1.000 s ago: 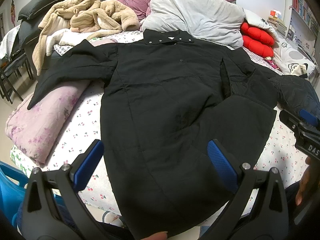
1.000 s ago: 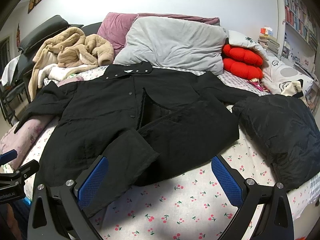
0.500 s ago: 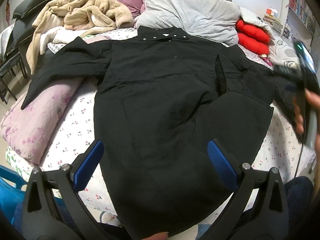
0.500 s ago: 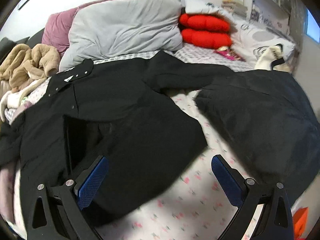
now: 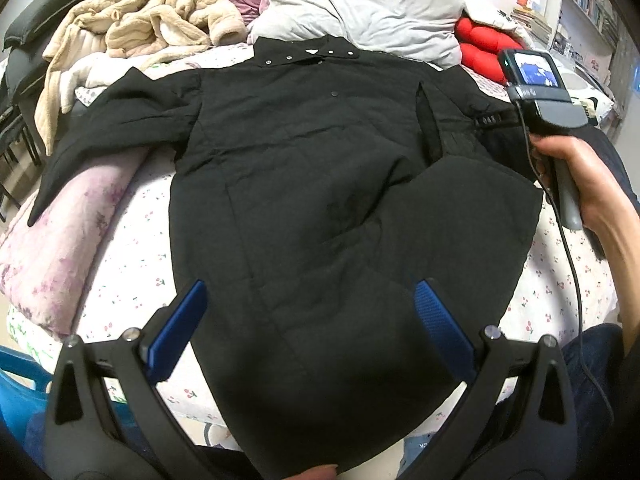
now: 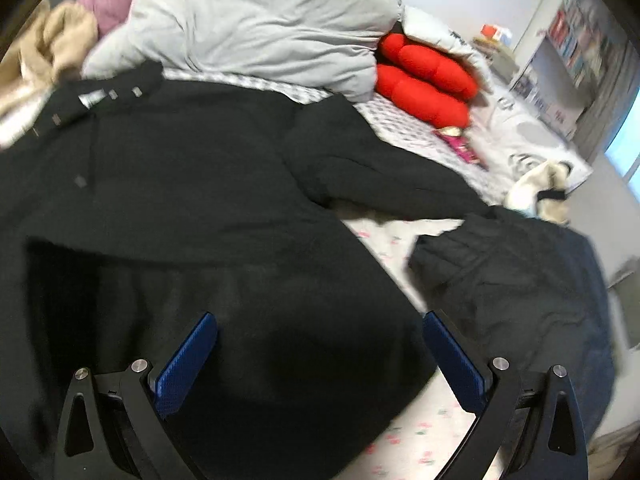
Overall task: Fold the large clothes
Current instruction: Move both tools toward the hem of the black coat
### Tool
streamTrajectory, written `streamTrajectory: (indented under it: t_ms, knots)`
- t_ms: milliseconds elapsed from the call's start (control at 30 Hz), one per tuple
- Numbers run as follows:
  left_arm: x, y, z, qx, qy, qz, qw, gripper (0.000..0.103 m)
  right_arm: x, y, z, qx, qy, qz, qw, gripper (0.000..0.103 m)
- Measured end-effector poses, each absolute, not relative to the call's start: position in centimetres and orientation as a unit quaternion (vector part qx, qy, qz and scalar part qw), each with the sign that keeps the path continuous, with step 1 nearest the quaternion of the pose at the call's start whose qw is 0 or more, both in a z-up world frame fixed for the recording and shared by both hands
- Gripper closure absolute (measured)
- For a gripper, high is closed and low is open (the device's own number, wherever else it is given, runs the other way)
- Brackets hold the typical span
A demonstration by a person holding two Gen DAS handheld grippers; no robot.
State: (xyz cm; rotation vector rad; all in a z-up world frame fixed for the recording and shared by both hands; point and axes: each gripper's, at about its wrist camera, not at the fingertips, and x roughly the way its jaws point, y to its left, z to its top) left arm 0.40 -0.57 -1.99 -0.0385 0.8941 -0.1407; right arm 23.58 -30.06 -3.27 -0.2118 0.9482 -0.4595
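Observation:
A long black coat (image 5: pixel 312 184) lies spread on the cherry-print bed sheet (image 5: pixel 136 248), collar toward the pillows, hem hanging over the near edge. Its left sleeve (image 5: pixel 108 120) drapes over a pink quilt. My left gripper (image 5: pixel 312 320) hovers open above the hem, holding nothing. In the right wrist view the coat (image 6: pixel 192 216) fills the left side and its right sleeve (image 6: pixel 384 180) stretches out toward a dark jacket. My right gripper (image 6: pixel 316 352) is open over the coat's lower right part. A hand (image 5: pixel 576 176) holds the right gripper's handle at the coat's right side in the left wrist view.
A dark quilted jacket (image 6: pixel 528 288) lies at the bed's right. Grey pillow (image 6: pixel 256 32), red cushions (image 6: pixel 424 84) and a beige fleece robe (image 5: pixel 152 20) are piled at the head. A folded pink quilt (image 5: pixel 68 232) sits at the left edge, a blue tub (image 5: pixel 20 392) below it.
The right gripper swung up and rightward over the coat toward its right sleeve, and it now shows in the left wrist view with its screen. The left gripper edged slightly closer.

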Motion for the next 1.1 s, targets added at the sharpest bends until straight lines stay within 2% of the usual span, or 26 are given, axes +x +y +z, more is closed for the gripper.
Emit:
streamTrajectory:
  t_ms: [233,333,400,667,833,933,1100]
  knots:
    - [0.0,-0.3,-1.4,-0.03,0.423,-0.08,0.902,0.0,19.4,-34.8,-3.3,-0.054,0.483,-0.223,0.845,0.0]
    - [0.0,-0.6,-1.5,-0.024,0.428,-0.087,0.899,0.0,18.0,-36.3,-1.4,0.021,0.46,-0.199,0.865,0.0]
    - [-0.2,-1.2,-1.6,-0.015,0.43,-0.095,0.898,0.0,17.8,-35.7,0.4,0.027,0.438,-0.2,0.876,0.0]
    - [-0.8,-4.6,-2.9,0.042,0.437,-0.13,0.889,0.0,23.2,-27.4,-1.2,-0.08,0.427,-0.176,0.884,0.0]
    - [-1.5,-5.4,-3.6,0.08,0.427,-0.13,0.891,0.0,25.4,-25.5,-5.4,-0.21,0.462,-0.211,0.835,0.0]
    - [-1.7,-5.4,-4.0,0.087,0.431,-0.134,0.888,0.0,23.5,-27.9,-6.0,-0.198,0.493,-0.214,0.82,0.0]
    - [-1.4,-4.7,-3.8,0.071,0.436,-0.145,0.885,0.0,15.1,-32.4,-4.9,-0.182,0.514,-0.223,0.808,0.0]
